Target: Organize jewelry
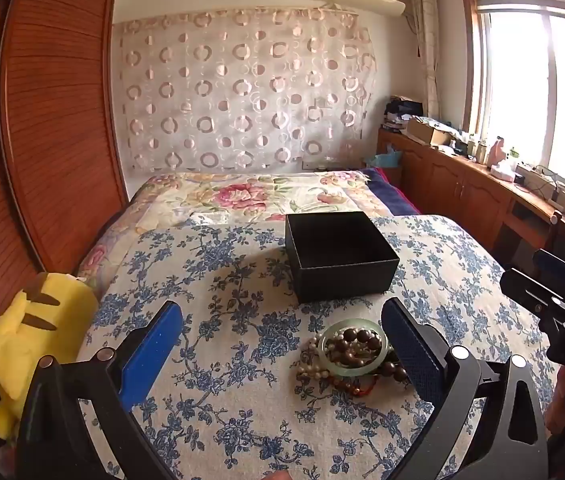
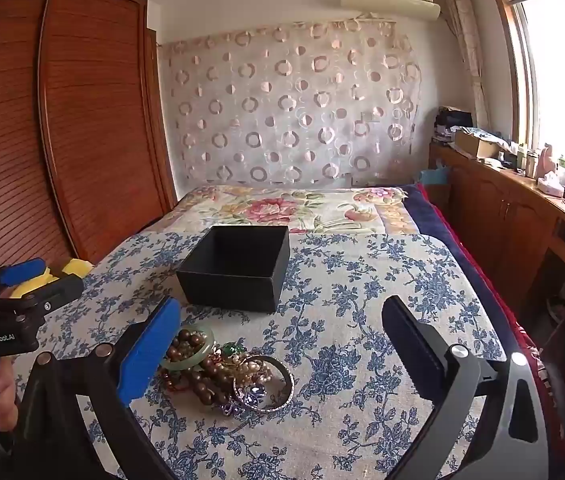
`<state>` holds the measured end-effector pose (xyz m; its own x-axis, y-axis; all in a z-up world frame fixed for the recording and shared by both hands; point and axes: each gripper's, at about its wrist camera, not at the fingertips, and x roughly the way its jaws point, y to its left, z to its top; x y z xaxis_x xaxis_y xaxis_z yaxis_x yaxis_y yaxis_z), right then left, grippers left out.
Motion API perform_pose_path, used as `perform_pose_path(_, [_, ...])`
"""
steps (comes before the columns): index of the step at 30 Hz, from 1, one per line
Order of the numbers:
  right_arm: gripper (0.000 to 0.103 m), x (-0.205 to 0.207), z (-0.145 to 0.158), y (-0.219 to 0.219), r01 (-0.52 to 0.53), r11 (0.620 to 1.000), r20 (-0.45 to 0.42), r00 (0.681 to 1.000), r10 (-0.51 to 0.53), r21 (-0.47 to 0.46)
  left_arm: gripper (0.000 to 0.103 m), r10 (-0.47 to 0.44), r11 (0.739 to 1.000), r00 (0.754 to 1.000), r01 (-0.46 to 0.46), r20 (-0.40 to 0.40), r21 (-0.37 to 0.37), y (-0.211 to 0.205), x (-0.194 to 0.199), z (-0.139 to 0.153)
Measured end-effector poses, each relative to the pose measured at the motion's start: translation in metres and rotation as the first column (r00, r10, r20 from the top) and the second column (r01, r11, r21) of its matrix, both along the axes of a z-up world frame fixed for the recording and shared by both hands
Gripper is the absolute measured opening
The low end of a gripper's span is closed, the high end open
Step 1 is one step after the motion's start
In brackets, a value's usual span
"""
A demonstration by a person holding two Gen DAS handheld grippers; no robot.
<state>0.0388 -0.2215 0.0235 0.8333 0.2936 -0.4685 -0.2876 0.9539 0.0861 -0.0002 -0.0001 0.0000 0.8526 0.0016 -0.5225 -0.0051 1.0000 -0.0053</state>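
My left gripper [image 1: 282, 344] is spread wide with nothing between its blue pads, hovering over the near part of the bed [image 1: 218, 420]; the jewelry pile [image 1: 352, 356] lies just inside its right finger. My right gripper [image 2: 282, 344] is likewise spread and empty, and in its view the same pile sits against the blue pad of its left finger. The pile rests on the blue-flowered cloth [image 2: 362, 300] toward the near edge of the bed: a pale green bangle [image 2: 192, 354] with brown beads [image 2: 186, 346] heaped in it, pearly strands, and a silver bangle [image 2: 264, 384] lying flat beside them. Just beyond the pile, toward the head of the bed, stands an open black box [image 2: 238, 268], apart from the jewelry. A yellow plush toy [image 1: 38, 344] sits at the bed's left edge by the wooden wardrobe [image 1: 50, 120].
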Motion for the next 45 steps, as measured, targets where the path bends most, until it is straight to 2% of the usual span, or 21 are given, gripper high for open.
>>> perform_pose_path(45, [0.102,-0.002,0.013,0.0,0.005,1.0,0.019,1.0,-0.005,0.011,0.097,-0.006,1.0,1.0,0.007,0.026,-0.018,-0.007,-0.007,0.015])
